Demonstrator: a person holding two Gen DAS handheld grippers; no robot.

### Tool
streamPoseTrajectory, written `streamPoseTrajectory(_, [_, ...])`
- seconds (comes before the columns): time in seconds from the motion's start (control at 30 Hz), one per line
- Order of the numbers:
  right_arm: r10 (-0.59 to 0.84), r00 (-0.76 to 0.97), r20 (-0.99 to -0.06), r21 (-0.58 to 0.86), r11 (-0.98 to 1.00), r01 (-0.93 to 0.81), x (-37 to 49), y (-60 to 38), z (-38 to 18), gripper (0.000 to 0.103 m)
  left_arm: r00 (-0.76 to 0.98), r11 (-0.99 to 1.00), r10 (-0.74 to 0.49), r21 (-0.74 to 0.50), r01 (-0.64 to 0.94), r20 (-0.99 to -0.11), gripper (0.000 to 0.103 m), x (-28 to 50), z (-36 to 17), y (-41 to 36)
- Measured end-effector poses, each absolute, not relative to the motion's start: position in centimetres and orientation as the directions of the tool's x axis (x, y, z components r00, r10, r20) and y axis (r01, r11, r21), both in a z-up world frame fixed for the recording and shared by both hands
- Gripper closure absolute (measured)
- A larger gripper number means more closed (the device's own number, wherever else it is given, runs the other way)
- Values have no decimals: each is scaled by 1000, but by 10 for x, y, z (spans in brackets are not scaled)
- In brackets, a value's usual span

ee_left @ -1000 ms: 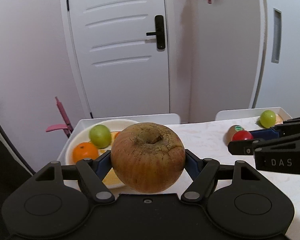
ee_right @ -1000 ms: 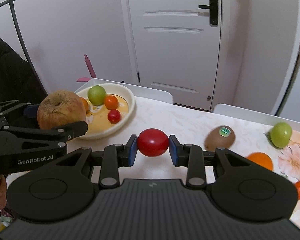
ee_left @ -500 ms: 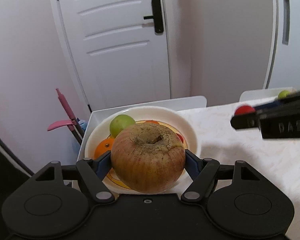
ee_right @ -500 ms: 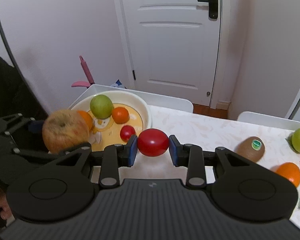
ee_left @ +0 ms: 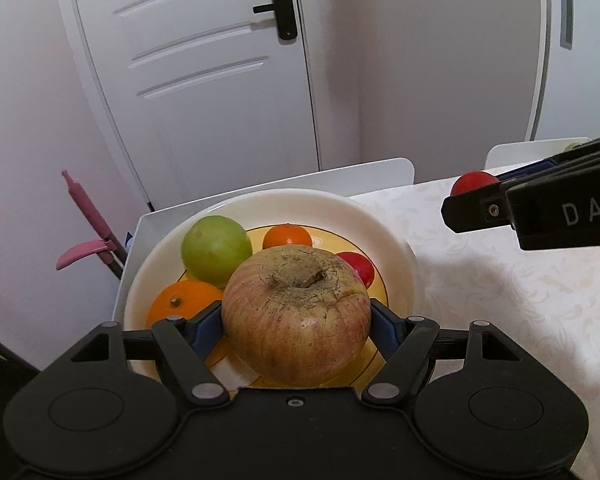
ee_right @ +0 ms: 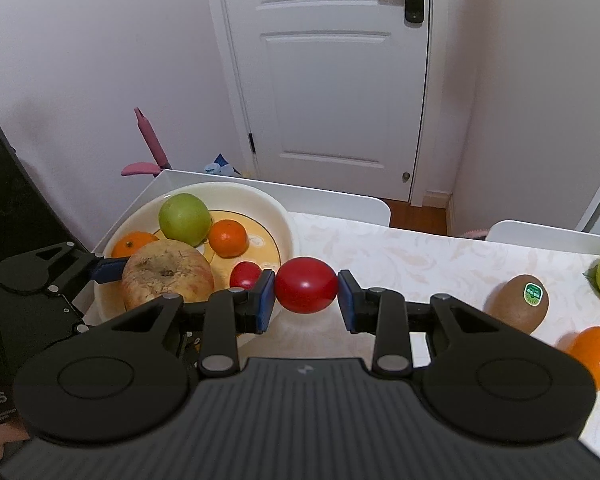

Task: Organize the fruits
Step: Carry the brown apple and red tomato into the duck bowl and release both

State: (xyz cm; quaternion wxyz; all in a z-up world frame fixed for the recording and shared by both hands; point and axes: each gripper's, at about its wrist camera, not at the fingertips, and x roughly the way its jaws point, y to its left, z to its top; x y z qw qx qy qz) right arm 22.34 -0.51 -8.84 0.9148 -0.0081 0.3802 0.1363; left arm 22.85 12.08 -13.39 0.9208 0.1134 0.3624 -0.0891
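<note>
Honestly, my left claw (ee_left: 296, 320), clamped on the big russeted apple (ee_left: 296, 314) above the crowded cream bowl (ee_left: 396, 236), could knock fruit out; my right claw (ee_right: 306, 294) grips a red tomato (ee_right: 306, 290).

Both views are evenly lit by soft indoor light, with no harsh glare. In the left wrist view a diffuse grey shadow lies on the pale patterned tablecloth (ee_left: 500, 280) at right of centre. The glossy red tomato (ee_right: 306, 285) at the centre of the right wrist view carries small white highlights. Fisheye distortion bows the white panelled door (ee_left: 204, 72) and darkens the frame corners. Focus is sharp, with no motion blur.
</note>
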Motion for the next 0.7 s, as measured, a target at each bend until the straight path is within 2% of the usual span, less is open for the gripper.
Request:
streamPoseTrajectory(0.17, [260,667,-699,88,956,-280,236,-9,-89,55,704,959,-118,105,265,-700,22,228,-135,120])
streamPoseTrajectory(0.23, [275,663,-696,94,951,-295,242,-11,-87,55,738,959,-120,114,258,-664,8,221,-127,120])
streamPoseTrajectory(0.3, [293,658,-693,102,944,-312,247,-11,-85,55,761,963,-109,121,240,-639,2,217,-119,123])
streamPoseTrajectory(0.7, [388,613,-688,97,887,-452,276,6,-85,55,761,994,-4,79,73,-649,2,202,-99,148])
